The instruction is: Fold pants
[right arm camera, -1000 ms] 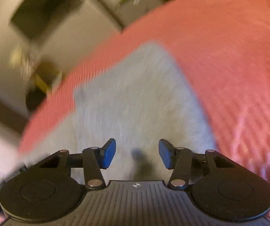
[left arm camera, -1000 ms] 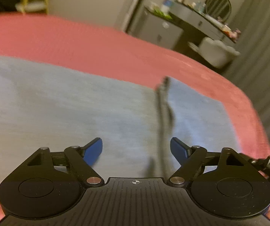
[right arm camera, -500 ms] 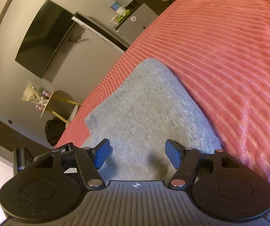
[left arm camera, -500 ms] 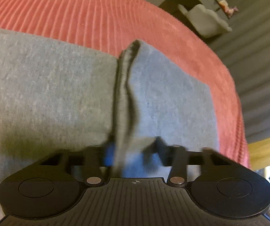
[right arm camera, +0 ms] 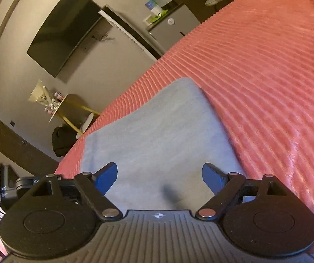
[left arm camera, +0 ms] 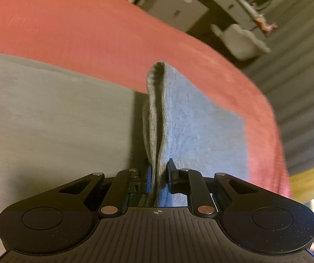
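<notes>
Grey pants point(left arm camera: 200, 131) on the bed point(left arm camera: 69, 32): our left gripper point(left arm camera: 158, 176) pinches a raised edge, right gripper point(right arm camera: 159, 175) open above; folding barely begun

**Colours and patterns, both wrist views**

- Pants point(left arm camera: 51, 131): plain heather grey, no print. Pinched fold point(left arm camera: 154, 120) shows fine vertical rib knit; panel to its right reads bluish grey. Right view: pants point(right arm camera: 157, 135) same grey-blue, flat texture.
- Bed cover point(left arm camera: 91, 39): coral red/salmon; ribbed stripe pattern clear in the right view point(right arm camera: 266, 76).
- Left gripper point(left arm camera: 158, 177): matte black body, ribbed top plate, silver pivot pins, blue pad visible on one side.
- Right gripper point(right arm camera: 159, 178): same black, fingers point(right arm camera: 105, 178) with bright blue pads.
- TV point(right arm camera: 62, 30): black, on grey wall.
- Curtain point(left arm camera: 299, 87): grey, striped folds.
- Side table legs point(right arm camera: 80, 109): yellow.
</notes>
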